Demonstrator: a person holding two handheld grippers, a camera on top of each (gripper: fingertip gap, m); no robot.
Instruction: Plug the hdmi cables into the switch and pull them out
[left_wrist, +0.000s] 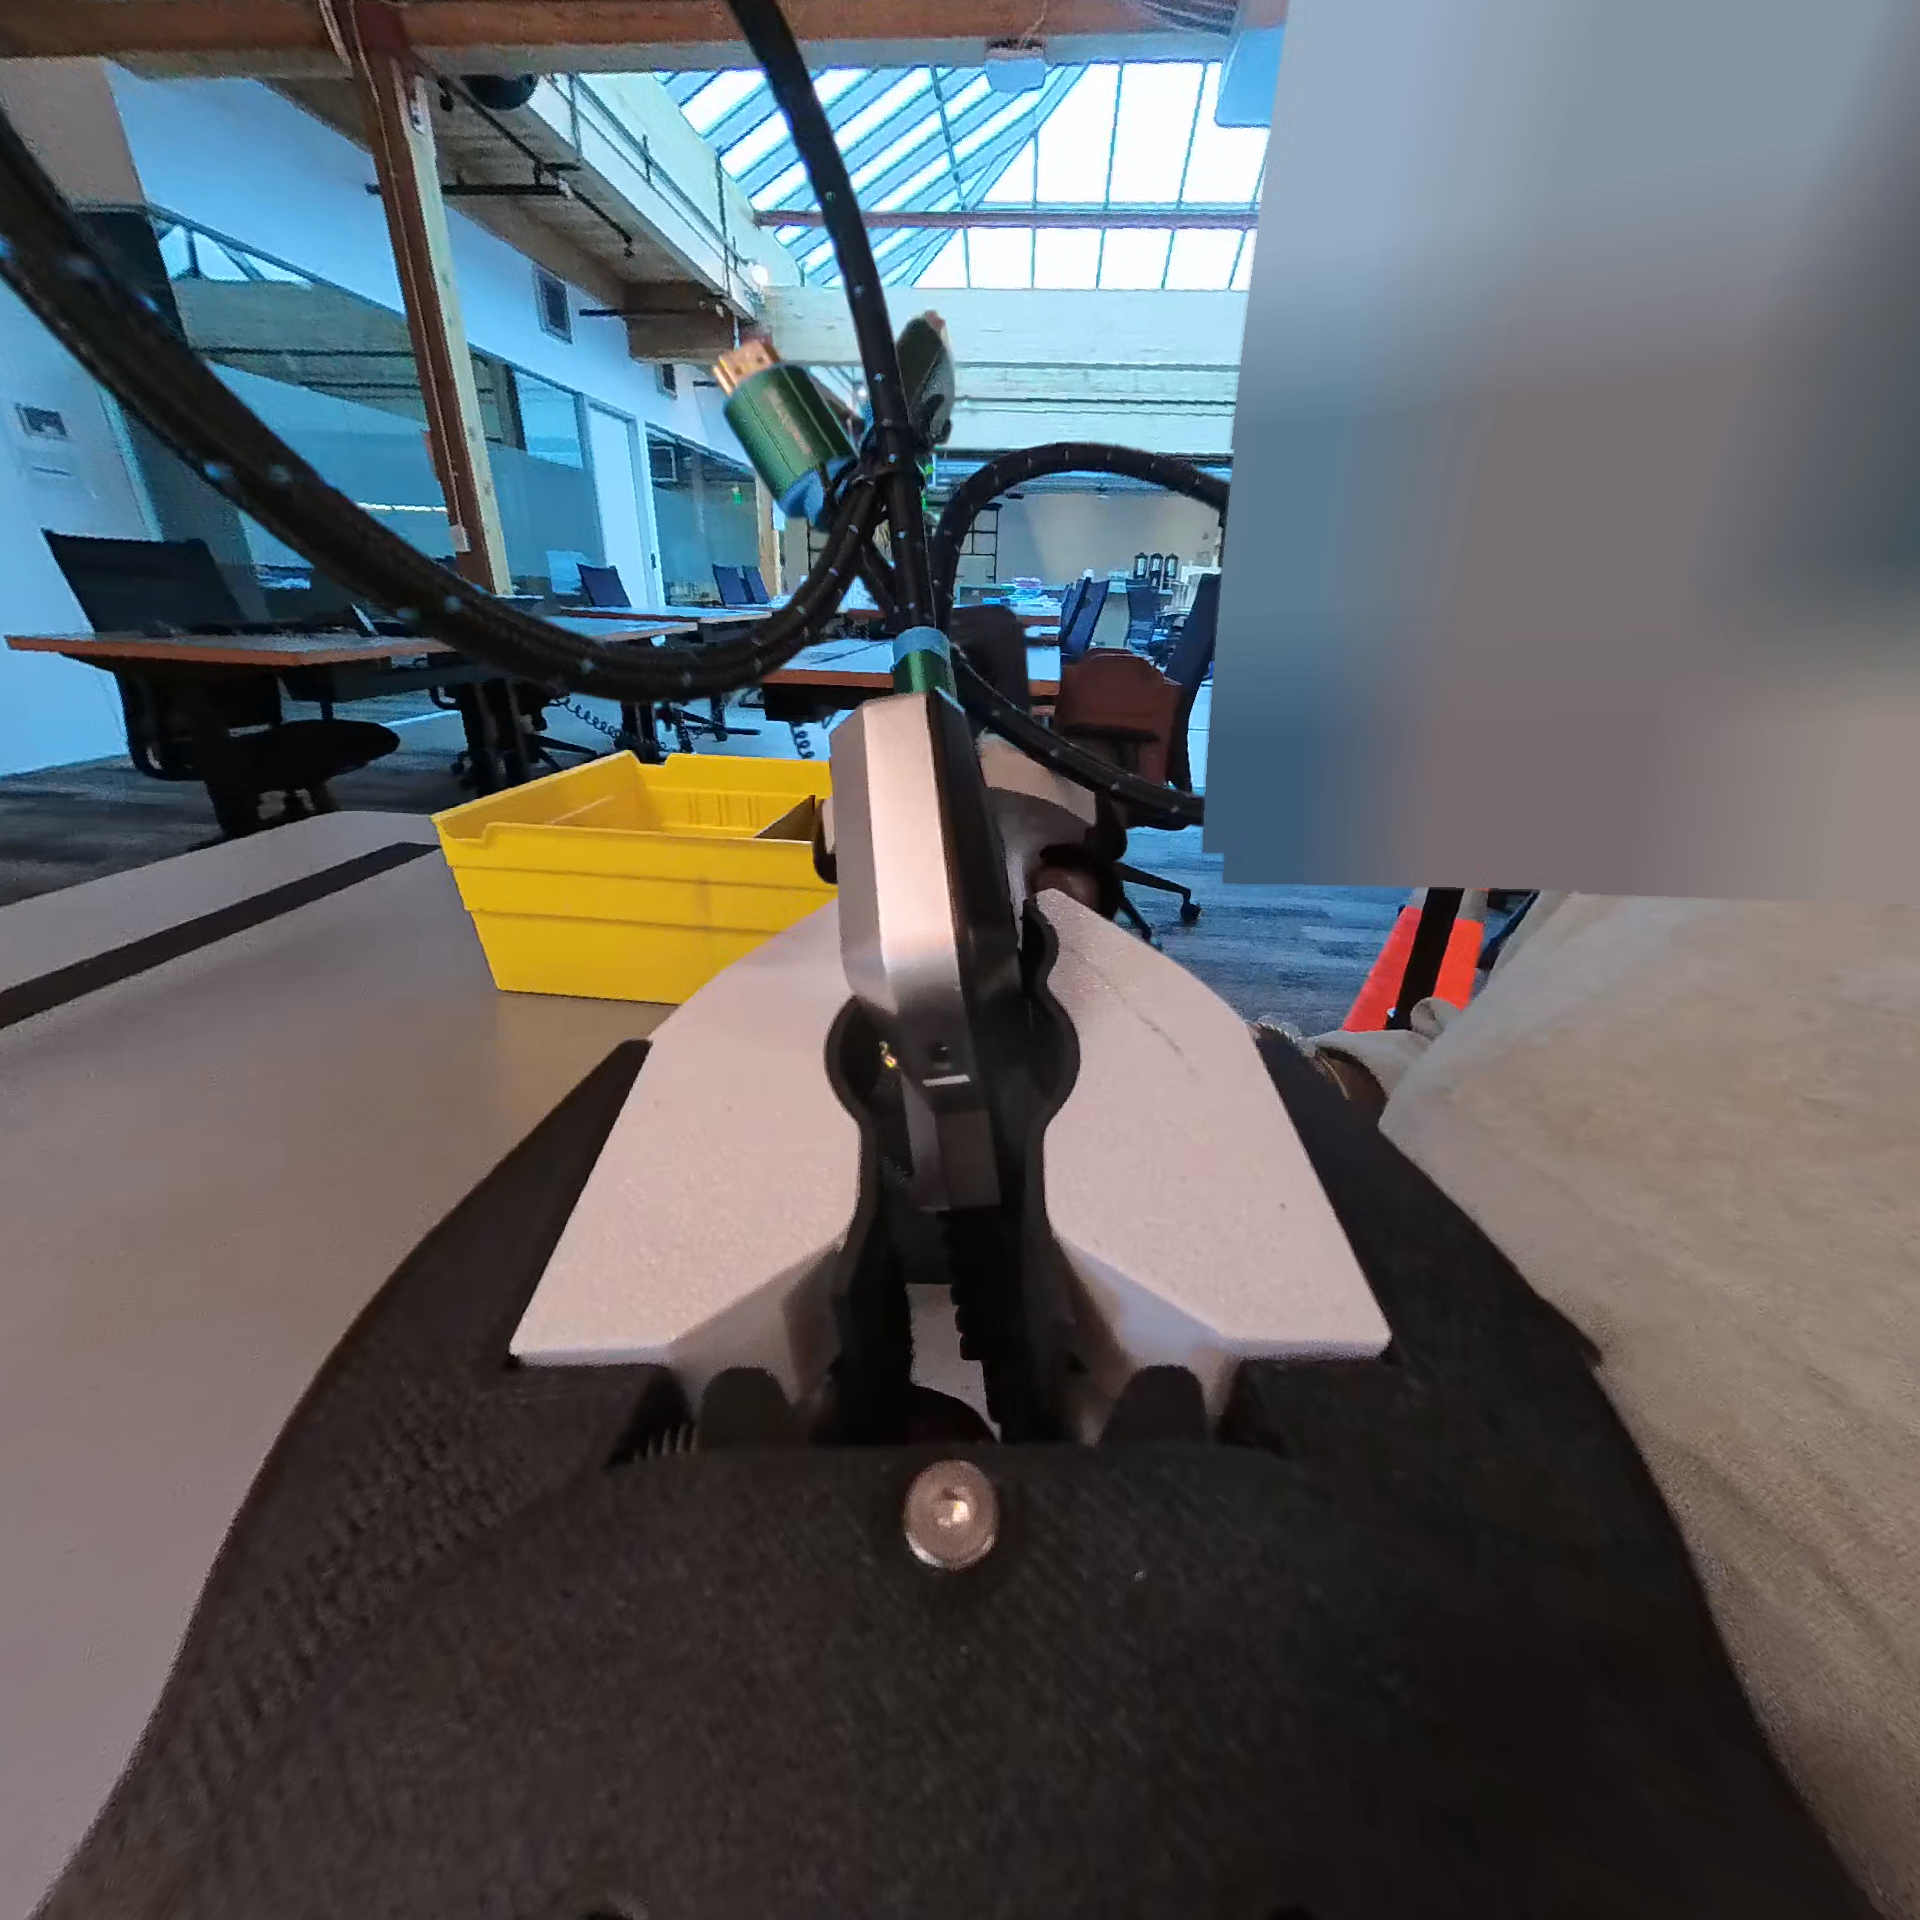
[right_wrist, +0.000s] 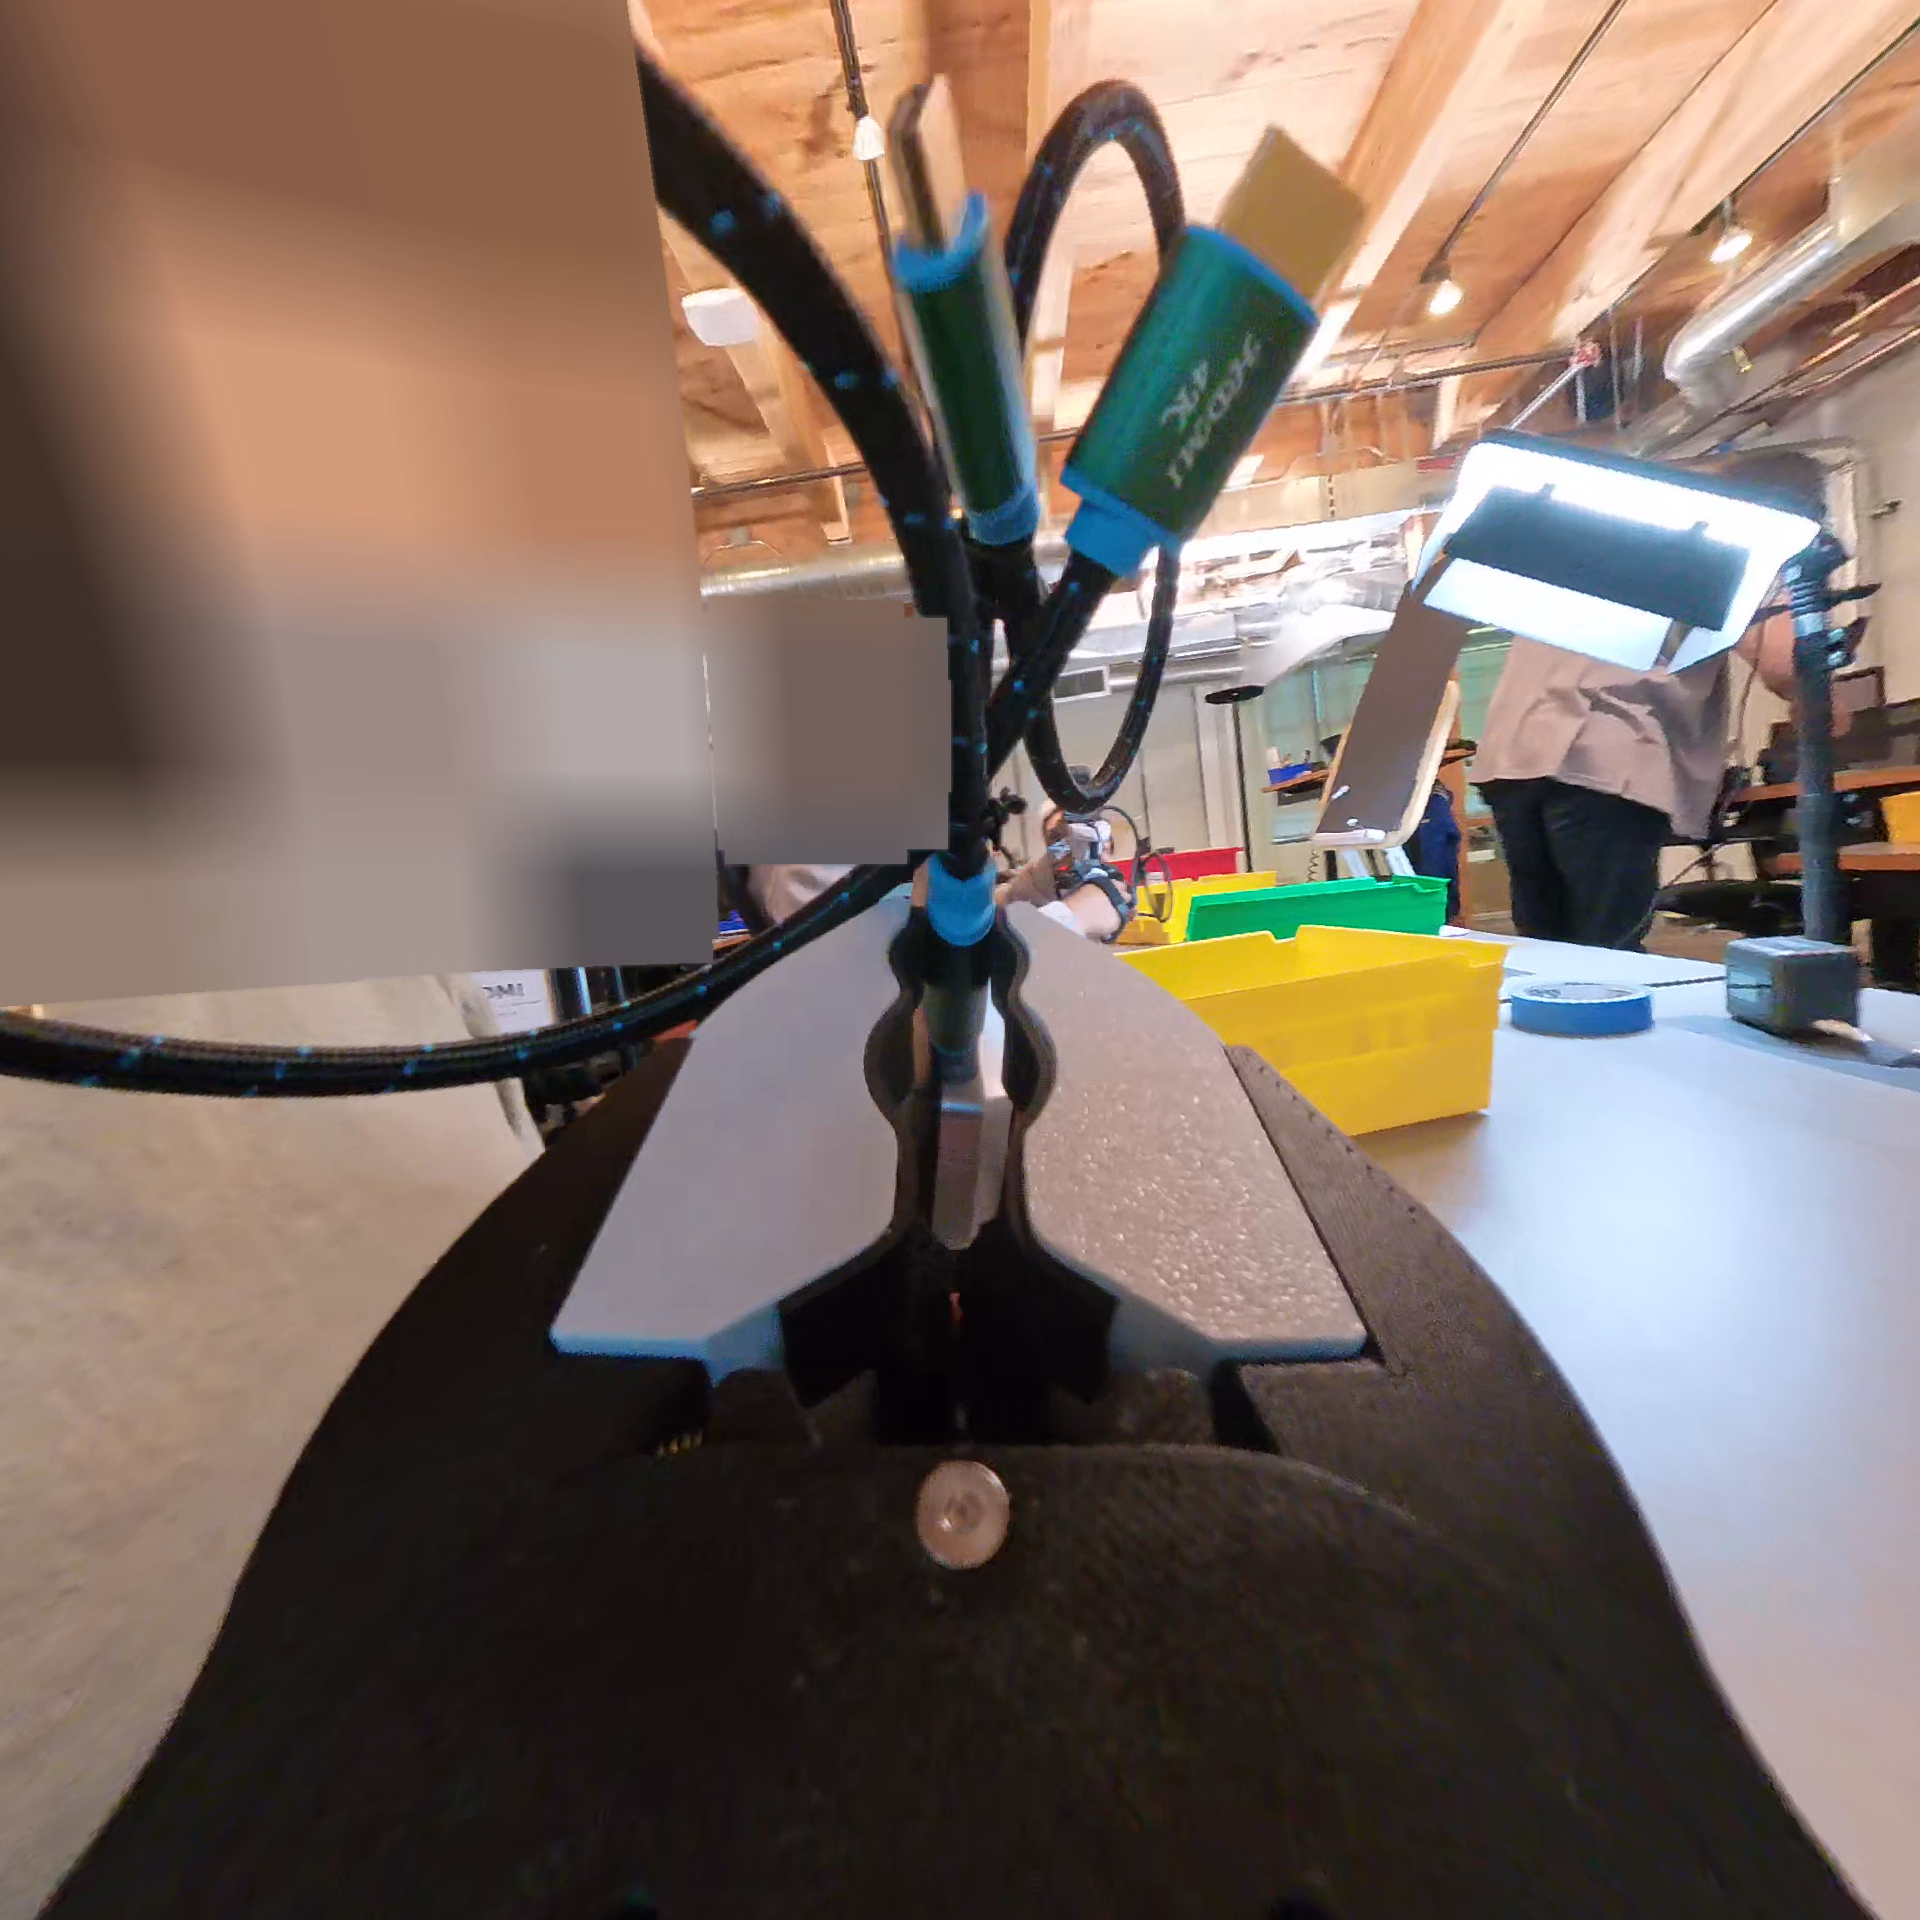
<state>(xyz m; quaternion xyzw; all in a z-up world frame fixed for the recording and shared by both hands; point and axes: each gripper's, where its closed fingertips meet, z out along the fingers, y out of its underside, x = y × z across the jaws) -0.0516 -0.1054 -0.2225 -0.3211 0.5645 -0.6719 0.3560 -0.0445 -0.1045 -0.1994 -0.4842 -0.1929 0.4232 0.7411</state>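
Switch and cable plug, each held up above the table.
Left gripper (left_wrist: 940, 1101) is closed on the silver switch (left_wrist: 904, 883), yellow bin (left_wrist: 634, 883) behind; right gripper (right_wrist: 956, 1049) is closed on one green plug (right_wrist: 951, 1023), two loose plugs (right_wrist: 1184, 395) hanging above.

Switch (left_wrist: 894, 894) was smooth brushed metal w/ black face; cables (left_wrist: 343, 540) braided cloth; plug shells (right_wrist: 1184, 416) satin green metal; yellow bin (left_wrist: 623, 883) glossy plastic.

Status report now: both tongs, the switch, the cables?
Left tongs shut on HDMI switch. Right tongs shut on green HDMI plug. Two loose plugs dangle ahead, cables tangled.
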